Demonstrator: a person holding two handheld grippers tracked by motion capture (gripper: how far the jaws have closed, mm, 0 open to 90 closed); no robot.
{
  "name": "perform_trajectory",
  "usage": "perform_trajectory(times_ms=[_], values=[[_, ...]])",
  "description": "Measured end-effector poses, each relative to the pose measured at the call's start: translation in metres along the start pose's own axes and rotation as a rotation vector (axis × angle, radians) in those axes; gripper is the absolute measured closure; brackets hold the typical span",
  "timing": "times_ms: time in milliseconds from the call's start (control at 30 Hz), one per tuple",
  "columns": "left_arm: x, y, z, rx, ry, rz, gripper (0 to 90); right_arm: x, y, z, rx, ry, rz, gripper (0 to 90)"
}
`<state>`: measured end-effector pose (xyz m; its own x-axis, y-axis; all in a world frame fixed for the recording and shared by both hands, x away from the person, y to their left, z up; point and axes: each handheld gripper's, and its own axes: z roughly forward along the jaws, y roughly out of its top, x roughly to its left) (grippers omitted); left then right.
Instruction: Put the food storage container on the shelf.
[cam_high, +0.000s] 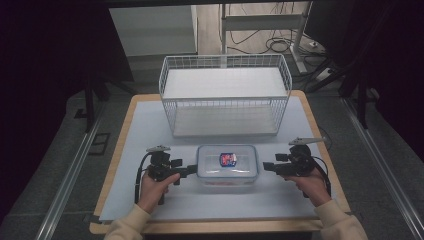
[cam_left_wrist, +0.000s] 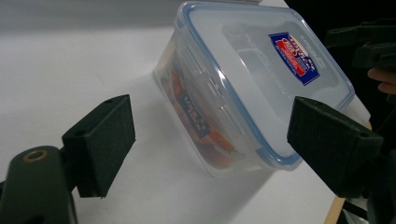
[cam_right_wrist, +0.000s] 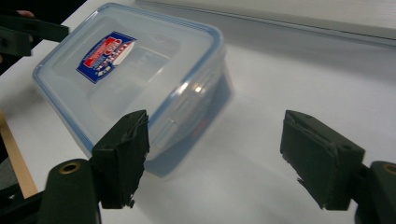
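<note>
Nearest the high view's camera: two cream sleeves and two hands rising from the bottom edge, each around a black hand-held gripper. Left hand-held gripper (cam_high: 192, 169) just beside the left end of a clear lidded container (cam_high: 227, 164), jaws spread, nothing pinched; in the left gripper view (cam_left_wrist: 210, 144) the pads stand wide with the container's short end between and beyond them, untouched. Right hand-held gripper (cam_high: 266, 166) a little off the container's right end, jaws likewise parted and empty; in the right gripper view (cam_right_wrist: 215, 154) one pad overlaps the container's (cam_right_wrist: 135, 79) near corner, contact impossible to confirm.

Container resting flat at the middle of the near half of the tabletop (cam_high: 150, 125), blue-rimmed lid on, a red-and-blue label (cam_high: 228, 159) on top. Behind it, a white wire basket (cam_high: 225, 95) standing on the far half, apart from the container.

Tabletop: pale matte sheet over a light wooden board, wood edge showing at the sides and front. Around it, grey floor, metal rails (cam_high: 70, 175) left and right, dark frames and curtains at both sides, cables (cam_high: 270, 45) trailing on the floor beyond the basket under a pale desk.

Inside the container (cam_left_wrist: 252, 79), something orange-red and a second label seen through the wall in the left gripper view, shape too blurred to name. Label text unreadable. Forearms cut off at the bottom edge.
</note>
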<state>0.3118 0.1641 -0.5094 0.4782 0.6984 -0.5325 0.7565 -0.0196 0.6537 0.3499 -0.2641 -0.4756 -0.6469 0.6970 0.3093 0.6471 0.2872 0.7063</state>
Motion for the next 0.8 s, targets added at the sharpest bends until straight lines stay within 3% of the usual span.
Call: perform_trajectory(times_ms=[300,567,800], values=[[0.005,0.005,0.018,0.007,-0.081,-0.087,16.0,0.007,0.002,0.010,0.008,0.011,-0.006,21.7],[0.002,0.007,0.033,0.038,-0.135,-0.112,19.8,0.006,0.002,0.008,-0.016,-0.009,-0.004,23.2],[-0.001,0.006,0.036,0.053,-0.149,-0.108,25.4,0.007,0.002,0.009,-0.011,-0.008,-0.010,23.2]])
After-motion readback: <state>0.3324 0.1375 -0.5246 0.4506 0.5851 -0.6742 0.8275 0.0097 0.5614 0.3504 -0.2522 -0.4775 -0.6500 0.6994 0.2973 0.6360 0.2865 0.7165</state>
